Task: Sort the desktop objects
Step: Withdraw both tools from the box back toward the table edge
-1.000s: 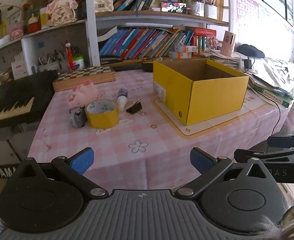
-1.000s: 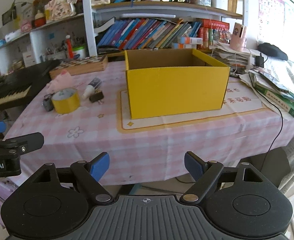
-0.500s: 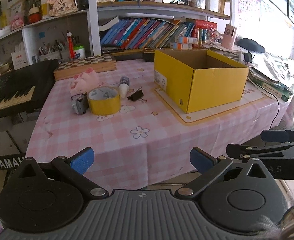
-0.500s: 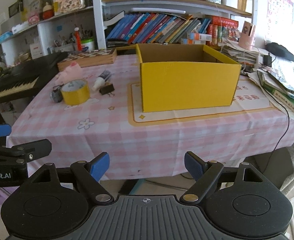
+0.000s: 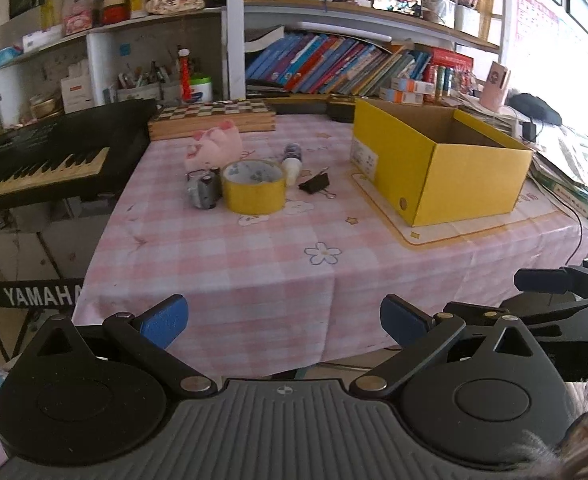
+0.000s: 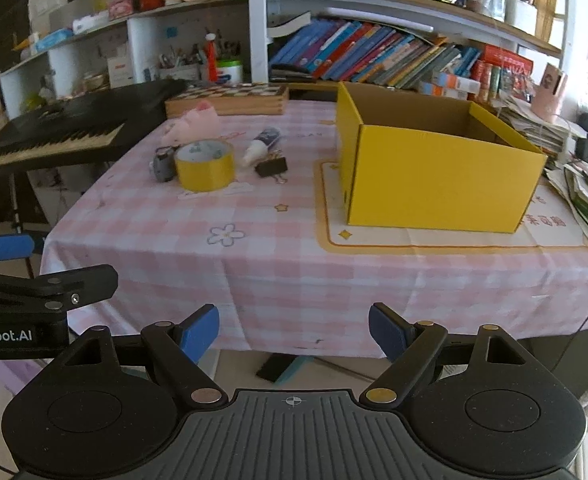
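You see a pink-and-white checked tablecloth with flower prints. On it sit a yellow box, yellow tape roll, pink plush and black binder clip.

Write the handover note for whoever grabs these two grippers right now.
Left gripper open, empty, short of the table's near edge. Right gripper the same.
Loose items cluster left of the yellow box: tape roll, binder clip, small white bottle, grey gadget, pink plush.
Done: nothing visibly; the box interior that shows looks empty.
Left: presumably every item goes into the box.
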Available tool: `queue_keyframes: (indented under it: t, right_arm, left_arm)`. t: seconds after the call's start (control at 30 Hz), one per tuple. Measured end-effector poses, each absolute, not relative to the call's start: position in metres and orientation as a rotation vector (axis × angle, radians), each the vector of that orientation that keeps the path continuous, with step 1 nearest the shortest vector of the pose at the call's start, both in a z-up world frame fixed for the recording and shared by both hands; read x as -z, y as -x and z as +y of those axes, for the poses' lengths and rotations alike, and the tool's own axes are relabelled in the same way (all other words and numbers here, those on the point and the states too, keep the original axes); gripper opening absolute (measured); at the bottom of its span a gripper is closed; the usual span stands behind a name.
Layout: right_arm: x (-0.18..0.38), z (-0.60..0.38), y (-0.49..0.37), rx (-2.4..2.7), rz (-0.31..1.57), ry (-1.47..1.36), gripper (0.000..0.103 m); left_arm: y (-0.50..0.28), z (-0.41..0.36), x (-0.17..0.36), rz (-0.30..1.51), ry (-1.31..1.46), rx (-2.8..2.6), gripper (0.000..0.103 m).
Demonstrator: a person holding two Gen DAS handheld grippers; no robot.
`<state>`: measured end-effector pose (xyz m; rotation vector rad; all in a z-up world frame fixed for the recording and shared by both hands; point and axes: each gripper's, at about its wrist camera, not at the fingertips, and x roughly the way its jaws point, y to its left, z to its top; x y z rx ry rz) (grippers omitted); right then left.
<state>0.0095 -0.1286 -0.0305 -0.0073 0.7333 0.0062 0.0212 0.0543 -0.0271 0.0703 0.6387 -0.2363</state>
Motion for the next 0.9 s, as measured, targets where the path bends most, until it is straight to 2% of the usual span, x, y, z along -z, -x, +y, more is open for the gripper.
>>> queue_keyframes:
  t: [0.9]
  right_arm:
    - [0.035,-0.101,-0.062,-0.124,0.735,0.076,0.084]
  left_arm:
    - [-0.063,0.086,0.038,0.657,0.024,0.144,0.103]
